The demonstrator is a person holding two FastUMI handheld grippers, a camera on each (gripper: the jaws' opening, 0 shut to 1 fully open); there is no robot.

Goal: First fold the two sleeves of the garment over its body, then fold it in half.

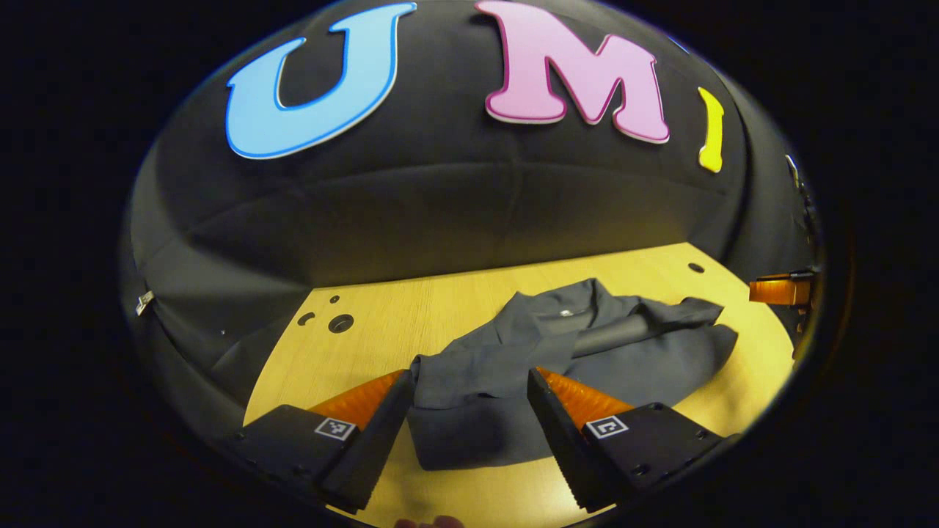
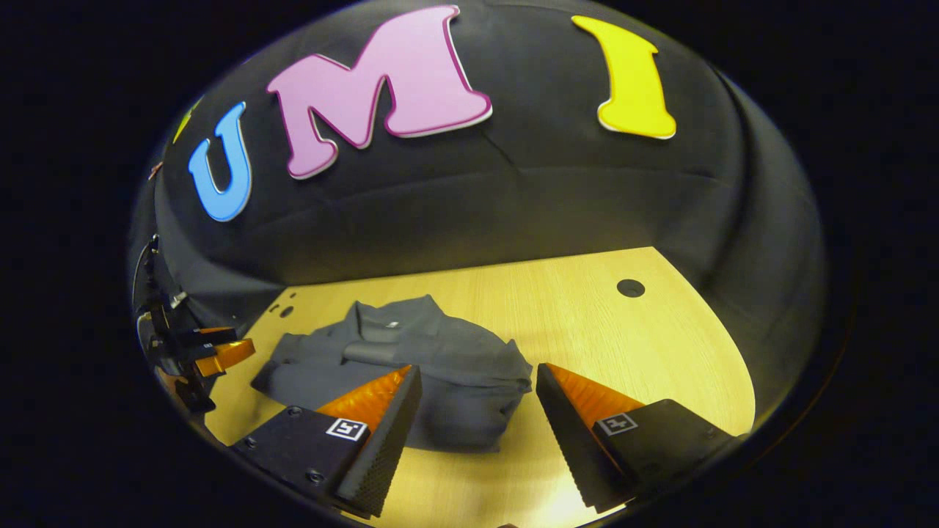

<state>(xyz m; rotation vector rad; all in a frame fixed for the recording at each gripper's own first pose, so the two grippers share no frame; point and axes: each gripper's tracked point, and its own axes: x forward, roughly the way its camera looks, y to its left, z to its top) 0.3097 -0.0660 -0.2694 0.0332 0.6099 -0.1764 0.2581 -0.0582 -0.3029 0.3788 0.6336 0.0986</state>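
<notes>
Dark garment (image 1: 543, 367), rumpled on wooden surface (image 2: 587, 308); sleeves seemingly folded in

Left tool (image 1: 469, 381), right tool (image 2: 477, 381): both wide, empty (above the near hem); pinch hem corners together, lift evenly

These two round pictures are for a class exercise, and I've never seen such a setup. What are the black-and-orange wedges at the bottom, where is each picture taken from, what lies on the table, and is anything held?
No robot here: a person holds a two-finger gripper in each hand, each carrying a fisheye camera looking forward along its fingers. The wedges are those fingers. The left gripper shows in the left gripper view, the right gripper in the right gripper view. On the wooden table lies a dark grey garment, collar toward the far wall, its sleeves apparently folded over its body. Both grippers are open and hold nothing.
</notes>
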